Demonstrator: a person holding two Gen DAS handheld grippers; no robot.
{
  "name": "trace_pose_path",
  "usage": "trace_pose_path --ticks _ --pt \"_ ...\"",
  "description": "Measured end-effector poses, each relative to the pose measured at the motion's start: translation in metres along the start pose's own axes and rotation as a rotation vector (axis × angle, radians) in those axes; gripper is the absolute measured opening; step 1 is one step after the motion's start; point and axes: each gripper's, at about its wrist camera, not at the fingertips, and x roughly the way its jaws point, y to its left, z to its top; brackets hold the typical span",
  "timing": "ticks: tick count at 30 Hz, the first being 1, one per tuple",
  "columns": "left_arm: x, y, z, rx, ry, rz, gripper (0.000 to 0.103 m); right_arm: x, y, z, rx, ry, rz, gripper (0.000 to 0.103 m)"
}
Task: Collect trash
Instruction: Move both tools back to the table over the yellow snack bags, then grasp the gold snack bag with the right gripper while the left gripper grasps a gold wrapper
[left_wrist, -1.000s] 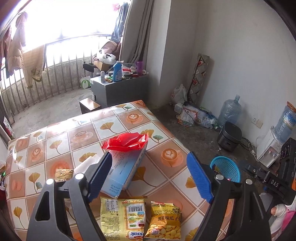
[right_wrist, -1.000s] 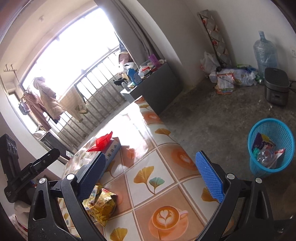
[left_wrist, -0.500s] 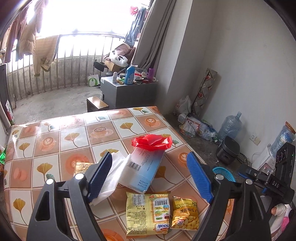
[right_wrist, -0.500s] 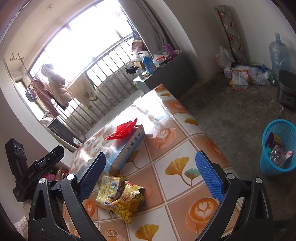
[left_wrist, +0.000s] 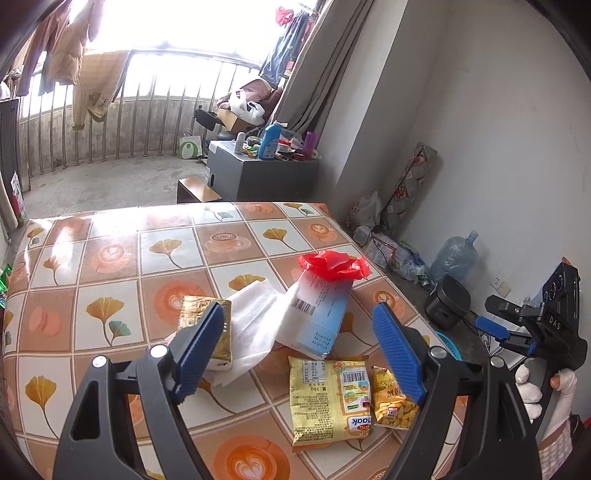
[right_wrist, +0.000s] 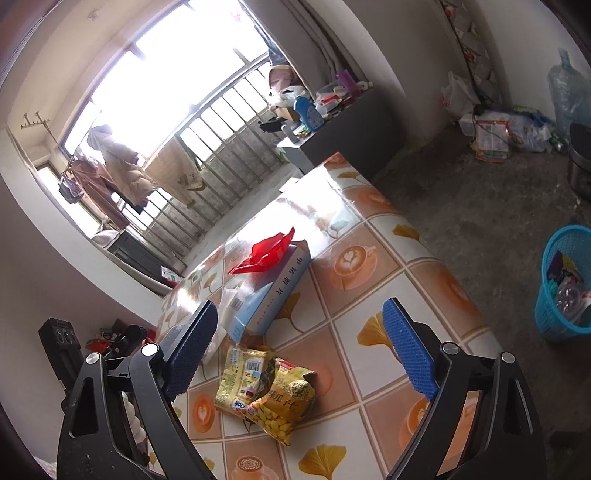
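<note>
- The gold foil sachet (left_wrist: 205, 325) lay at nine o'clock in the left wrist view, beside the white crumpled tissue sheet (left_wrist: 255, 317).
- The pale blue cardboard box (left_wrist: 321, 314) under a red crumpled plastic wrapper (left_wrist: 334, 263) lay at centre.
- Two yellow snack packets (left_wrist: 332, 398) lay at five o'clock on the tiled-pattern table (left_wrist: 110, 258).
- The left gripper (left_wrist: 301, 356) hovered released above the litter; the right gripper (right_wrist: 303, 354) hovered likewise, empty.
- The blue mesh plastic bin (right_wrist: 563, 284) stood on the floor at three o'clock.
- Judgement: approach step; next, descend and clench on one piece.
</note>
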Motion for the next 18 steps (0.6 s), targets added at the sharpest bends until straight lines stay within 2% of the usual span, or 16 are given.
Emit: trace_pose_path --ticks 3,6,9,14,18 --pt "-0.005 0.008 -0.005 -0.006 0.006 -0.022 0.077 0.008 0.000 -0.006 0.008 0.057 0.032 0.080" --pt "-0.002 0.017 -0.013 -0.033 0.047 -0.078 0.073 0.026 0.005 -0.016 0.008 0.141 0.068 0.074" --pt "0.011 0.016 -0.025 -0.036 0.131 -0.122 0.067 0.045 0.011 -0.029 0.006 0.215 0.047 0.069" --pt "0.044 0.007 -0.048 -0.012 0.317 -0.093 0.062 0.054 0.018 -0.048 0.020 0.285 -0.009 0.068" --pt "0.067 0.014 -0.059 -0.084 0.427 -0.108 0.056 0.056 0.022 -0.064 0.027 0.330 -0.045 0.068"
